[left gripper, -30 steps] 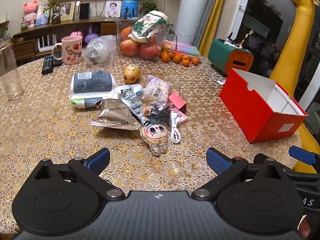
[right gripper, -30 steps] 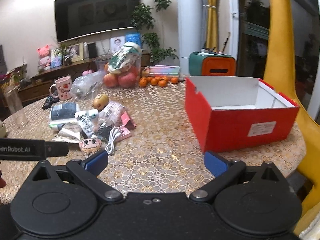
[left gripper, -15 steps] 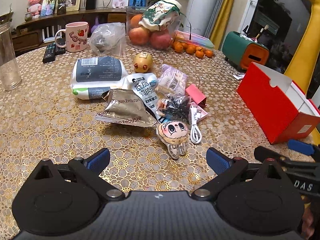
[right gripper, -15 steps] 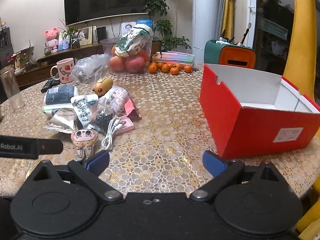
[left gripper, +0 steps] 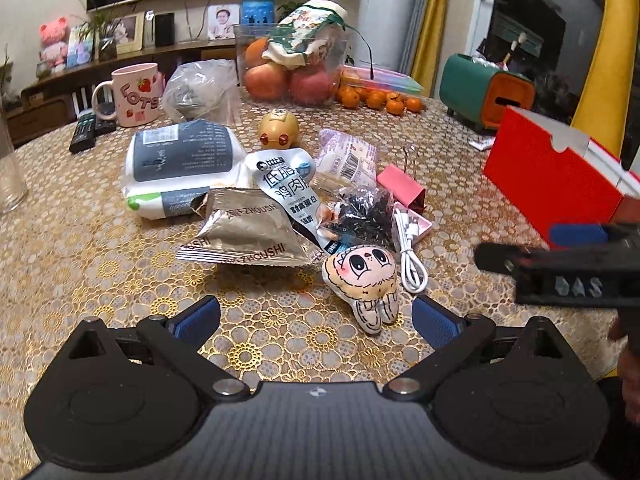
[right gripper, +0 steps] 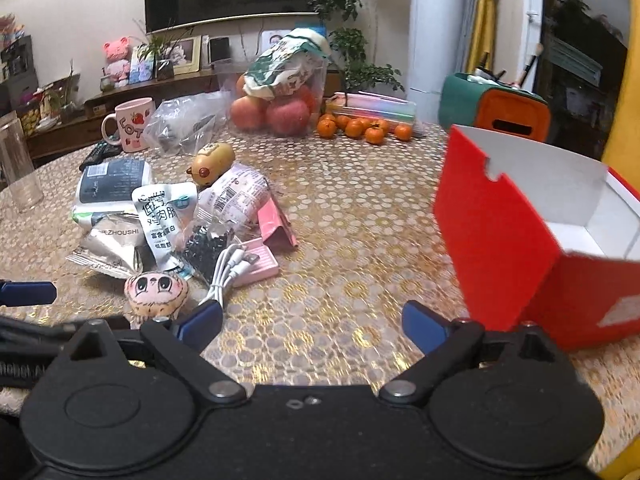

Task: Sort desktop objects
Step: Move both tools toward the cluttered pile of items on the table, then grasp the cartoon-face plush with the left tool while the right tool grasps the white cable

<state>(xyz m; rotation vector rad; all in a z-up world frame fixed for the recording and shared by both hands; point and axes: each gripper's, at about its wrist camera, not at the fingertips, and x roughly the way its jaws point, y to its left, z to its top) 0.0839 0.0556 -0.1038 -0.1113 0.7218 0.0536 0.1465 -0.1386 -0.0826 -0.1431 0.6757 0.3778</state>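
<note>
A pile of small objects lies mid-table: a cartoon plush keychain, a white cable, a silver snack pouch, a white chicken snack pack, a wet-wipes pack, a pink binder clip and a golden toy. An open red box stands to the right. My left gripper is open and empty, just short of the plush. My right gripper is open and empty, between the plush and the box.
At the back stand a pink mug, a clear bag, a fruit bin with apples, several small oranges and a green-orange holder. A glass stands far left. Remotes lie by the mug.
Both grippers have moved forward and lower toward the pile. The plush and cable now sit closer to the left fingertips. Both stay open.
</note>
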